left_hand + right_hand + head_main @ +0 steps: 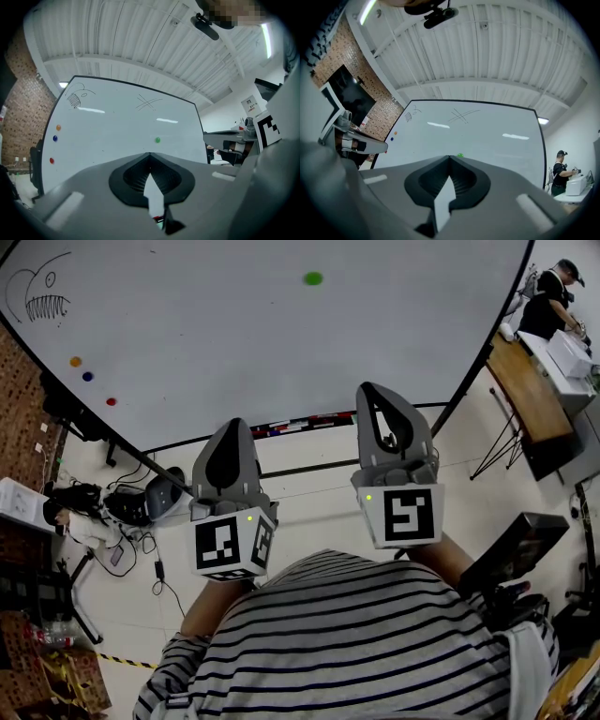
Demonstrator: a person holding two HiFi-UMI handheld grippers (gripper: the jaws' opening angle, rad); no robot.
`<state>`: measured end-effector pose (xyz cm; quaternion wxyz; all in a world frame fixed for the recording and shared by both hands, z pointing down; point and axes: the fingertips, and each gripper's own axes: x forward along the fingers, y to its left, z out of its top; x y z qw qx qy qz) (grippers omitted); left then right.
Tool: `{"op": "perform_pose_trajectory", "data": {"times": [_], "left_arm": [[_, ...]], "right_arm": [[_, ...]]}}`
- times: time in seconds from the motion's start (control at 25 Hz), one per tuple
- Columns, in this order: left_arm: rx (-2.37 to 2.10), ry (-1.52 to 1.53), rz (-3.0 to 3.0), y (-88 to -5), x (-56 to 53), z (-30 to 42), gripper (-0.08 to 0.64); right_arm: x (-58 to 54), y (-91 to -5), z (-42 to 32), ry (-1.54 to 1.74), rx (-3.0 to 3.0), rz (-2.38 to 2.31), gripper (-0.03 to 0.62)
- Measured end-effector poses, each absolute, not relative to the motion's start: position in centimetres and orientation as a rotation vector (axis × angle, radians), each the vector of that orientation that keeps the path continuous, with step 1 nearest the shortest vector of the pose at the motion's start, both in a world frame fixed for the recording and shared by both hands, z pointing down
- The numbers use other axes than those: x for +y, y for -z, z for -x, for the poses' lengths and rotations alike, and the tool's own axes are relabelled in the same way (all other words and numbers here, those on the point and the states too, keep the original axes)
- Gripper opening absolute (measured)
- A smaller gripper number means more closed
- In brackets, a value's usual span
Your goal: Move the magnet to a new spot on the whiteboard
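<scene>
Head view first. Shows a small round green magnet point(313, 278) stuck high on the whiteboard point(234, 343), alone, well apart from three other dots point(87, 376) (orange, blue, red) near the left edge. Shows left tool point(234, 425) and right tool point(367, 390) held low, side by side, pointing at the board, far from the magnet. Probably light, rigid and smooth; likely to cling, then snap free all at once. Best pinched across the rim, on two opposite sides, then tilted or slid off rather than pulled straight out.

Left gripper view next. Finds the magnet point(157, 139) above and slightly right of the tips, on bare board below a drawn cross point(149, 102). Finds the left tool point(150, 154) clenched, tips meeting, nothing between.

Right gripper view last. Catches the magnet point(460, 155) peeking just over the tips. Finds the right tool point(449, 158) clenched too, empty.
</scene>
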<state>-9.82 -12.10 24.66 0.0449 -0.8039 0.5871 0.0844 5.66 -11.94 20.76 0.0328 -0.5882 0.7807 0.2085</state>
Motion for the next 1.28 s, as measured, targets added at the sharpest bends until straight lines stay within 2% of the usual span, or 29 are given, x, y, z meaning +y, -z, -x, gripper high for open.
{"op": "perform_pose_trajectory", "data": {"times": [1.28], "left_arm": [[1.758, -0.277, 2.459, -24.90, -11.29, 9.35, 0.017]], "right_arm": [[-11.86, -21.25, -5.72, -0.691, 2.447, 1.849, 0.001]]}}
